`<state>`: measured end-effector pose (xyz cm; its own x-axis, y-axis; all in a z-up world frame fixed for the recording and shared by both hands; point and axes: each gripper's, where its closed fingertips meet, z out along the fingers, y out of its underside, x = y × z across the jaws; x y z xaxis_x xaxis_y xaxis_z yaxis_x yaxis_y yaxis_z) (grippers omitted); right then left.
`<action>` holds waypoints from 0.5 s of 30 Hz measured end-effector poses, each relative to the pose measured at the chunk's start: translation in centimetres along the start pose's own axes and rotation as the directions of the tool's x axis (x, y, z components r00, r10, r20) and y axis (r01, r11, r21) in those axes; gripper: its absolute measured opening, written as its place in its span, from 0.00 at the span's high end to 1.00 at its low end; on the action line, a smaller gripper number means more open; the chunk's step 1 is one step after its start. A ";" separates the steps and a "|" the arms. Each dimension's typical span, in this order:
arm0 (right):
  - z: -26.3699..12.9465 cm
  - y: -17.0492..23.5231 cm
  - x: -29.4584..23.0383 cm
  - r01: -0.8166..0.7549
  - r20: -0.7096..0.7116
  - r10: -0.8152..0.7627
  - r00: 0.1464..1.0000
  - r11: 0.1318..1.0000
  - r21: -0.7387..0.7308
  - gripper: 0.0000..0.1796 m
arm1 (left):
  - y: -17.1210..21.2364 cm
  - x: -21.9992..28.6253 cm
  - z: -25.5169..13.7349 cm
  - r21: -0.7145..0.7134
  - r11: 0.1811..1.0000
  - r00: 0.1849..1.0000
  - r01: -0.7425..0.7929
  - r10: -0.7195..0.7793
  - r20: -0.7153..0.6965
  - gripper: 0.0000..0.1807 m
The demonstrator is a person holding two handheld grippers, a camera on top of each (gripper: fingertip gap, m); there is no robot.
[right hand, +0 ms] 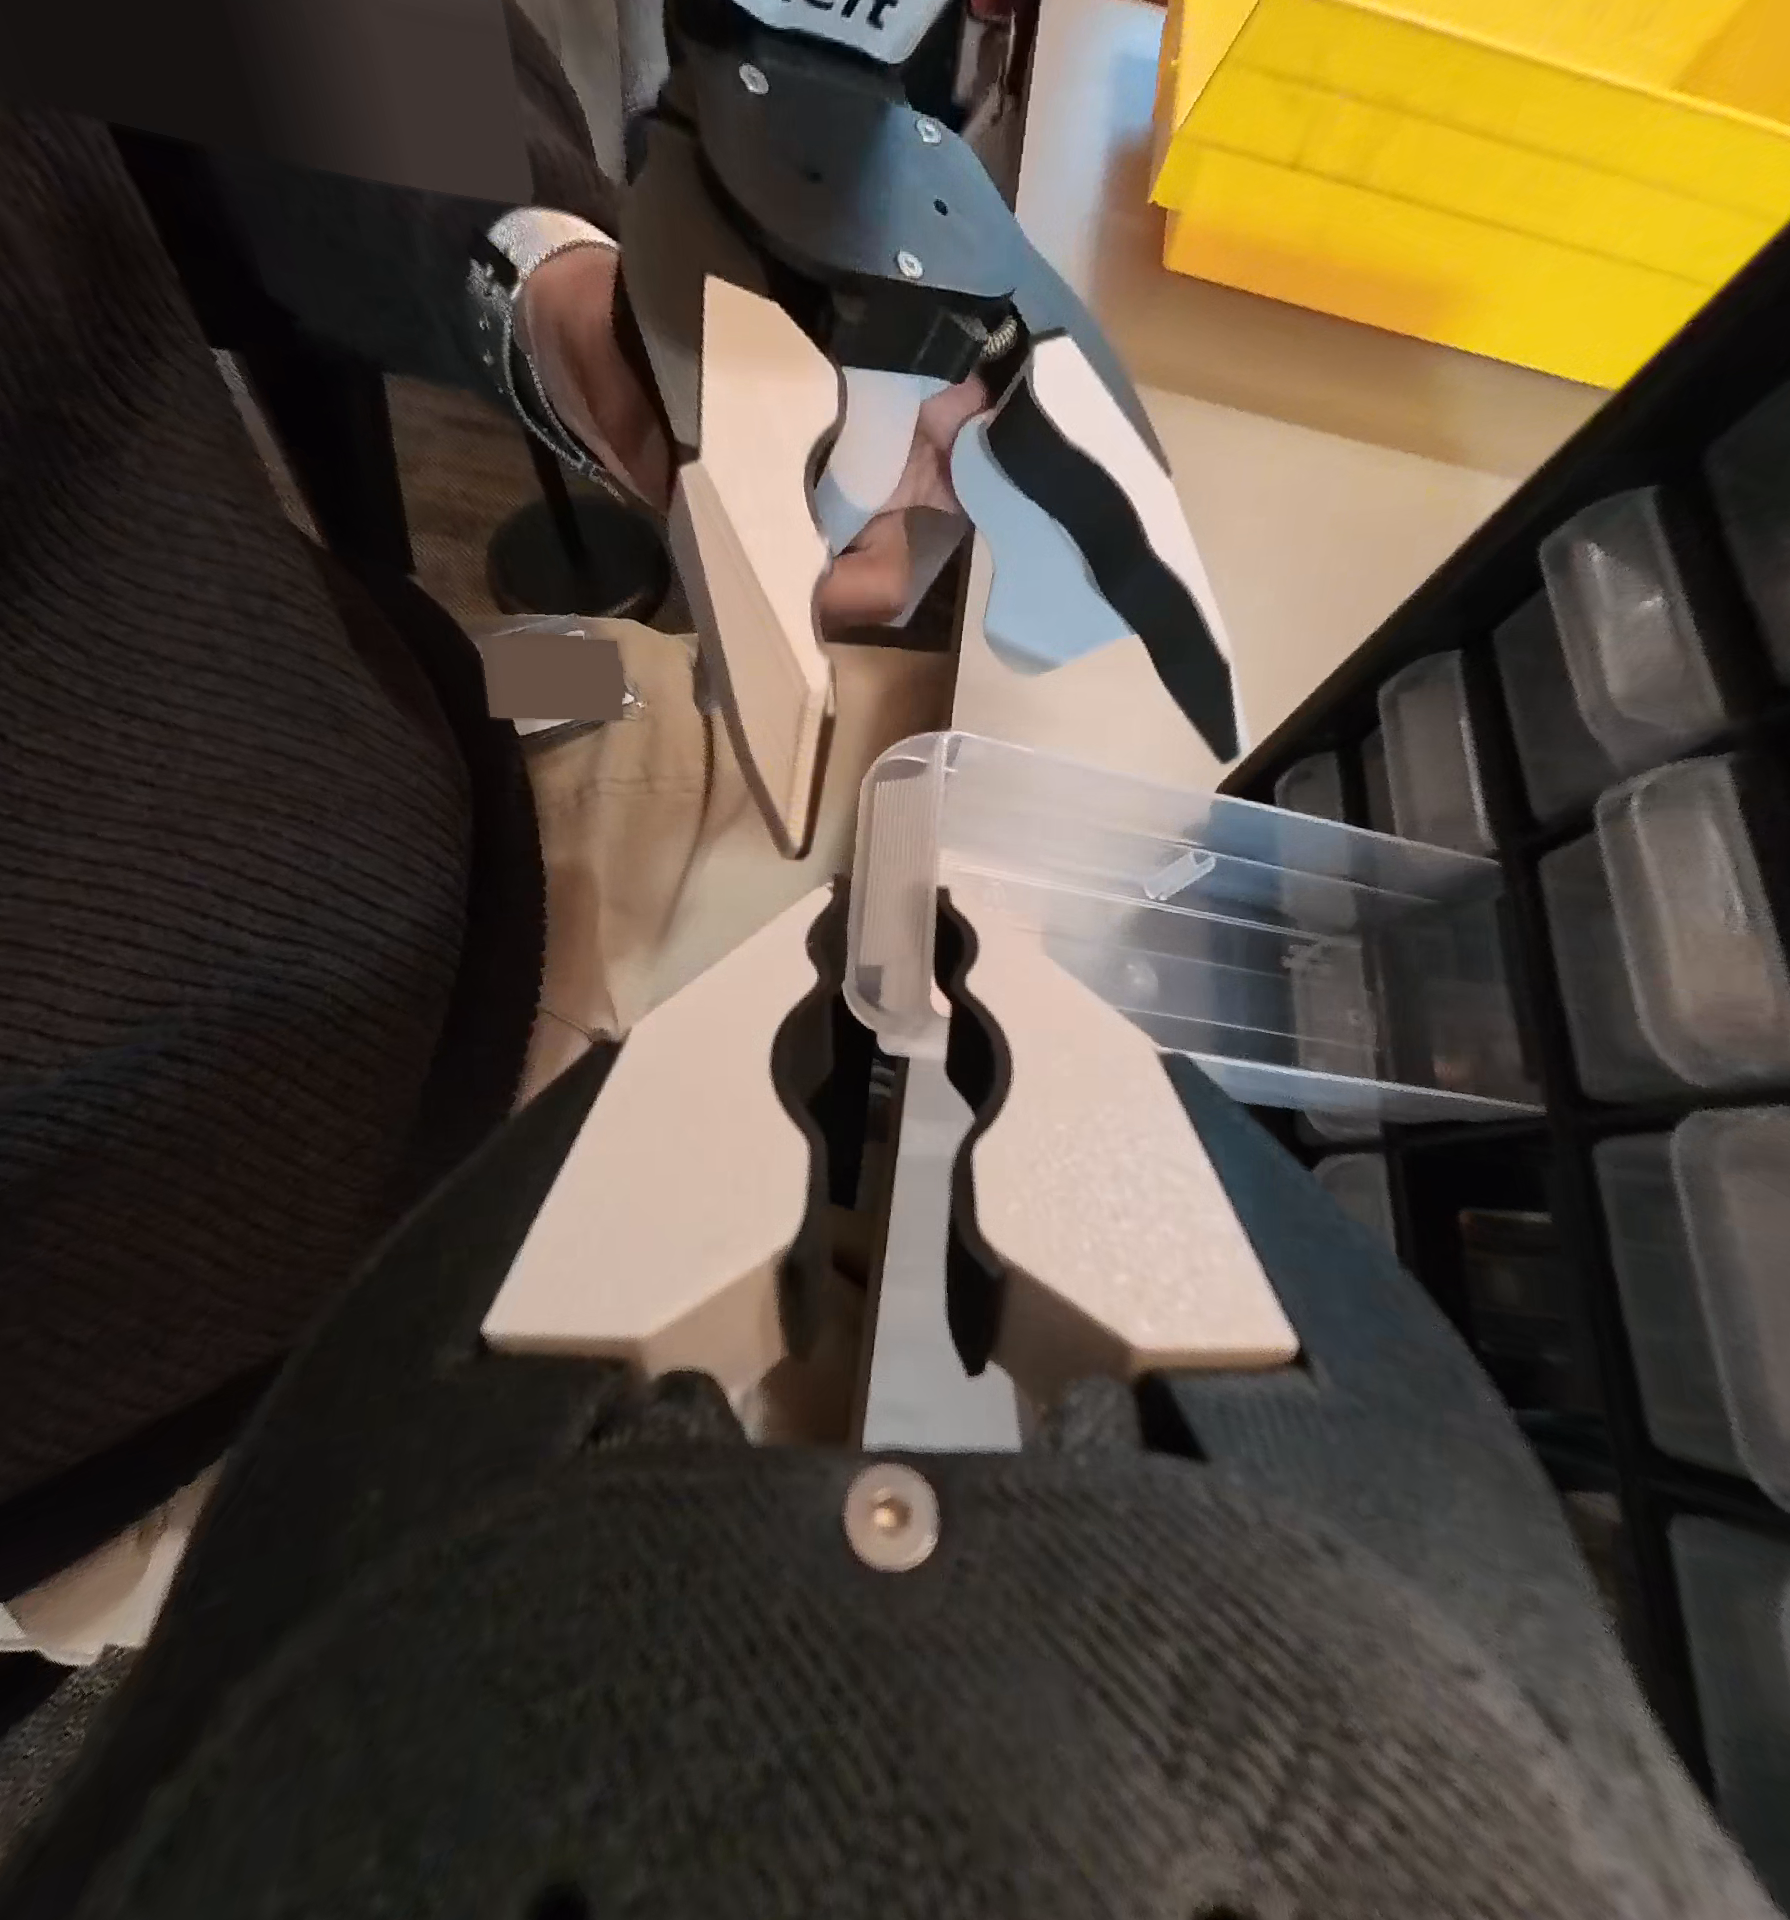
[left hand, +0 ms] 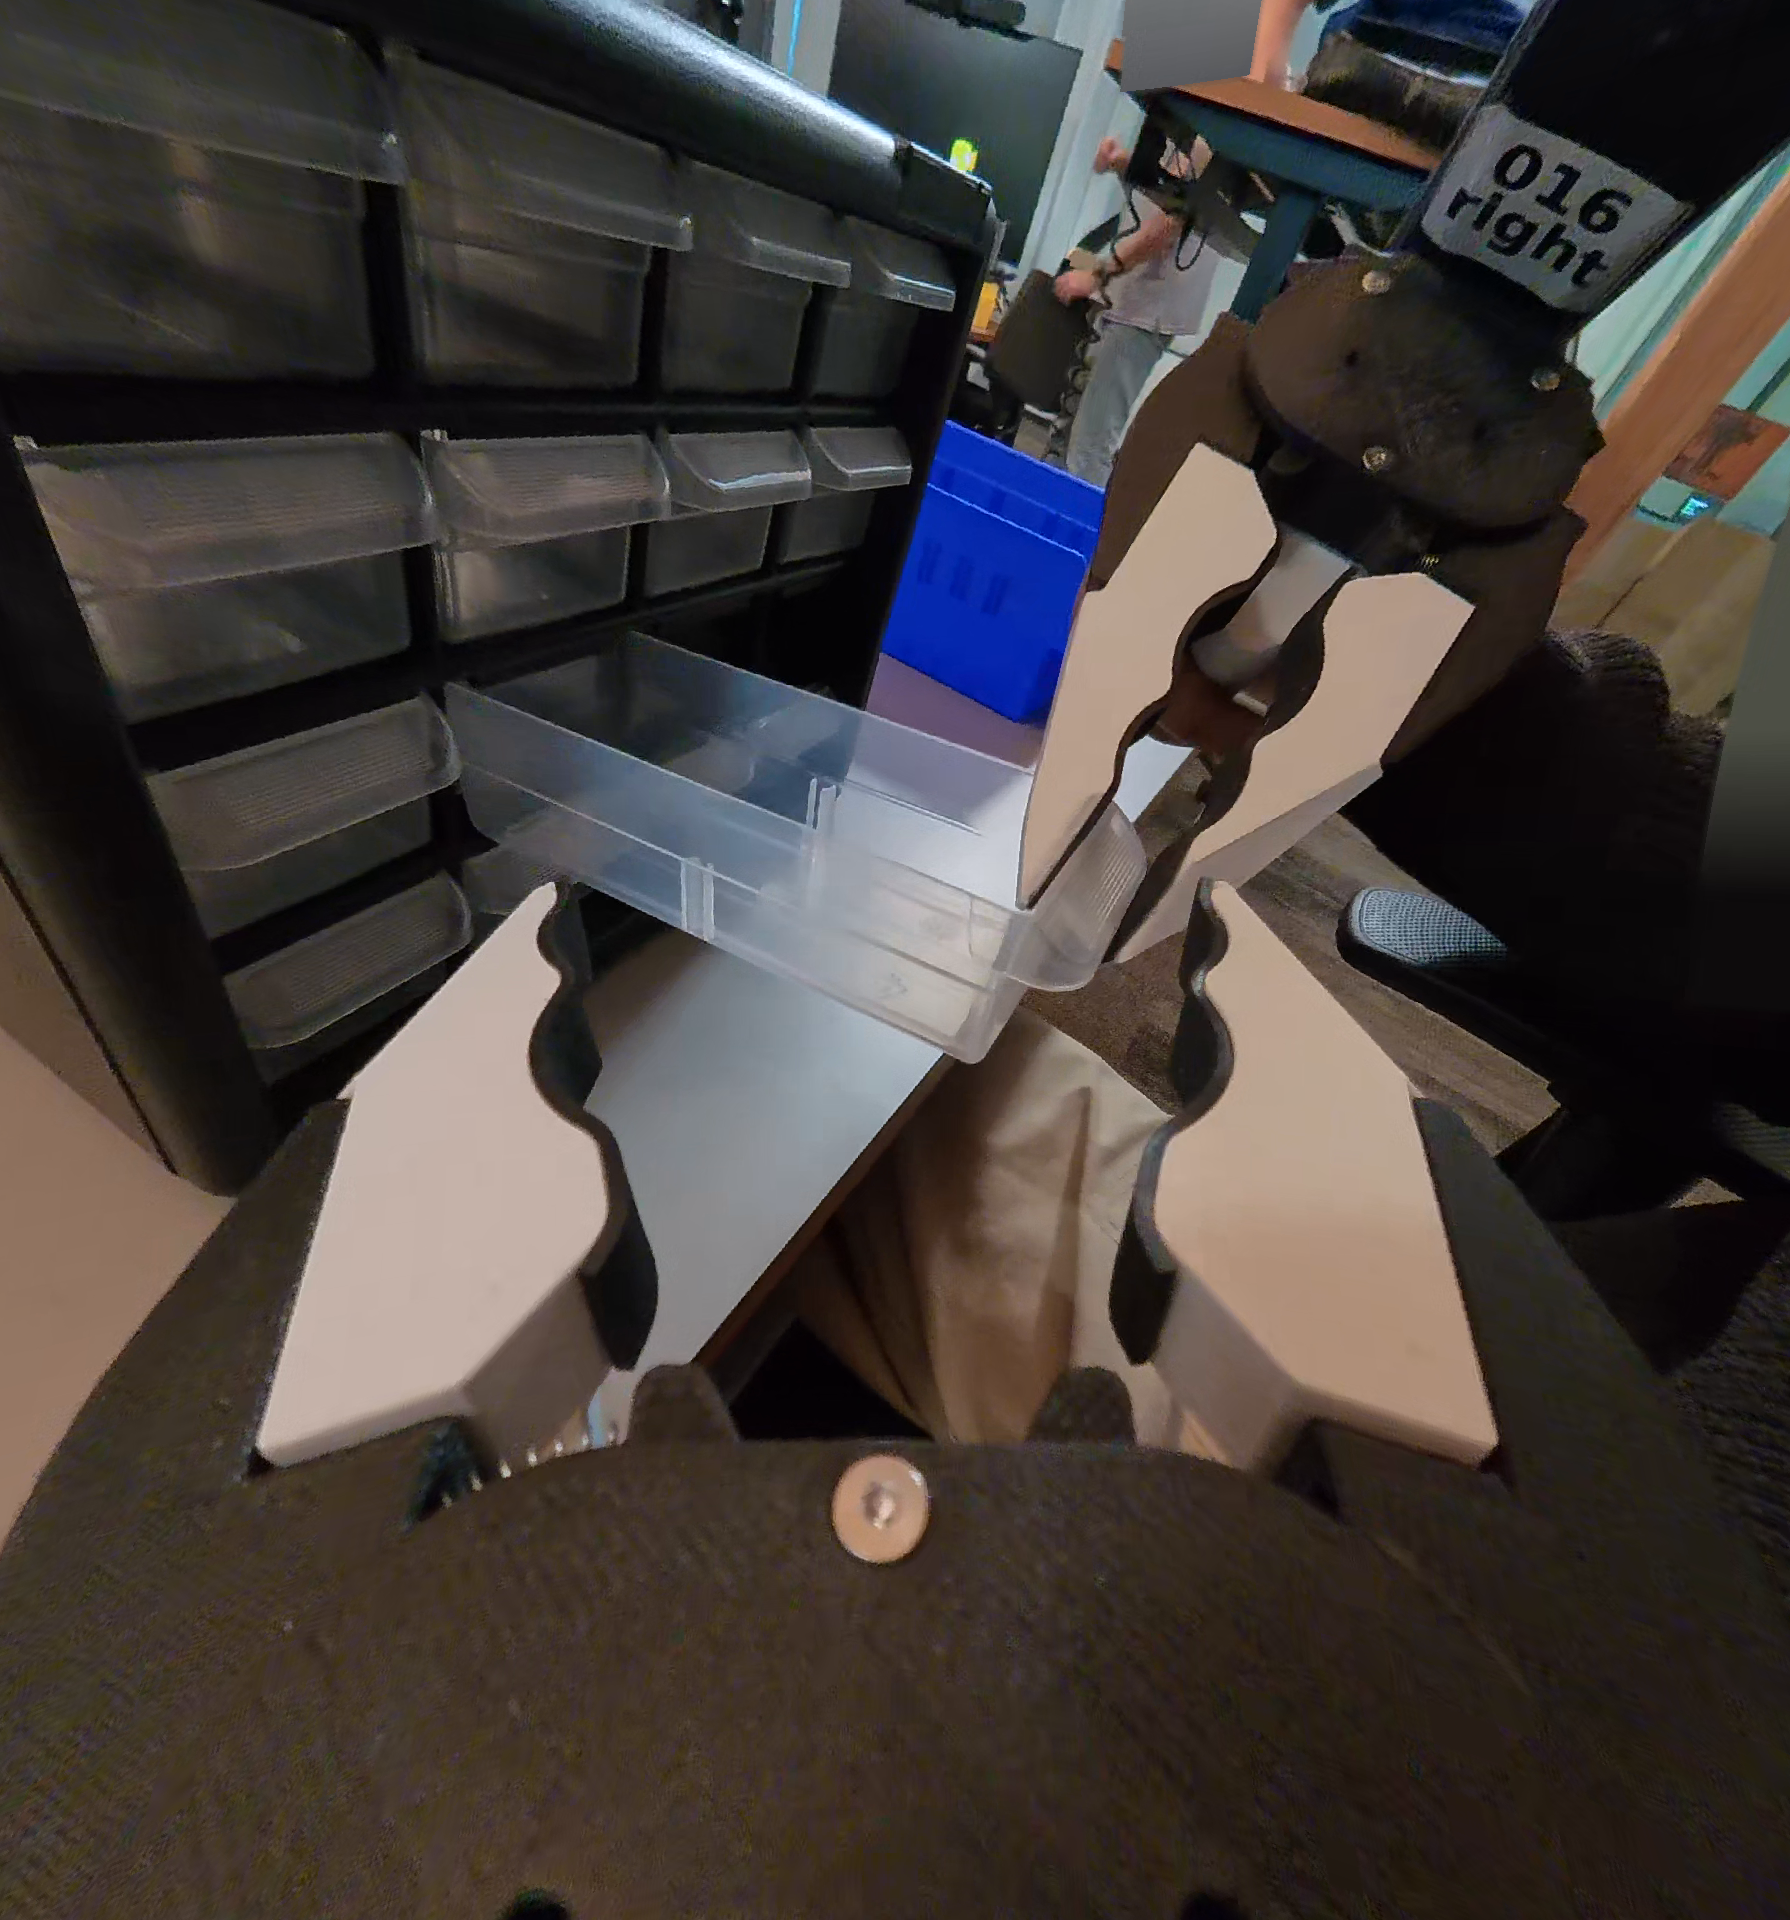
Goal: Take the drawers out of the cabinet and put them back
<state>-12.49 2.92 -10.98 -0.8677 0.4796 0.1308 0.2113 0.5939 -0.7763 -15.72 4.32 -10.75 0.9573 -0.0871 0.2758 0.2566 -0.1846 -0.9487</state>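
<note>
Drawers fill the black cabinet (left hand: pixel 455 416), which stands on a pale table (left hand: pixel 766 1060); we note one clear drawer (left hand: pixel 766 831) drawn most of the way out of a lower slot, its back end still inside the frame and its front overhanging the table edge. We see the right gripper (right hand: pixel 891 935) clamped on this drawer's front handle lip, its fingers (right hand: pixel 1078 1195) brought close together around the lip. We find the left gripper (left hand: pixel 875 904) with its jaws well apart, holding nothing, just below and beside the drawer's front corner.

The left wrist view alone gives us the cabinet face with rows of shut clear drawers, the internal dividers of the drawn drawer, a blue bin (left hand: pixel 984 582) on the table beyond the cabinet, and a person standing in the background by a desk. From this view the right gripper (left hand: pixel 1078 894) comes down from above onto the drawer front.

The right wrist view alone gives us the yellow bins (right hand: pixel 1442 177) on the table, the hand gripping the left gripper (right hand: pixel 1016 790), and the operator's dark ribbed sleeve (right hand: pixel 195 727) and tan trousers. Here we see the drawer (right hand: pixel 1234 935) from the side, level.
</note>
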 end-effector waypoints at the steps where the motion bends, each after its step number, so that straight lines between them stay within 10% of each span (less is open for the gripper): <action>1: 0.0 0.0 0.1 0.000 -0.003 0.000 1.000 1.000 -0.003 0.92 | 0.1 0.0 0.0 -0.003 1.000 1.000 0.004 -0.004 -0.003 0.38; 11: 1.1 2.4 4.4 0.018 -0.233 -0.030 0.972 0.998 -0.052 0.90 | 1.1 -0.6 0.3 -0.029 0.998 0.999 0.049 -0.049 -0.007 0.38; 15: 0.9 2.3 5.7 -0.007 -0.324 0.002 0.946 1.000 -0.015 0.73 | 1.5 -1.0 0.4 -0.041 0.997 0.998 0.058 -0.058 -0.002 0.39</action>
<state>-17.37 6.46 -12.54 -0.6744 0.6645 0.3218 0.2243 0.5996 -0.7682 -16.21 4.49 -12.52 0.9404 -0.0785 0.3310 0.3061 -0.2291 -0.9240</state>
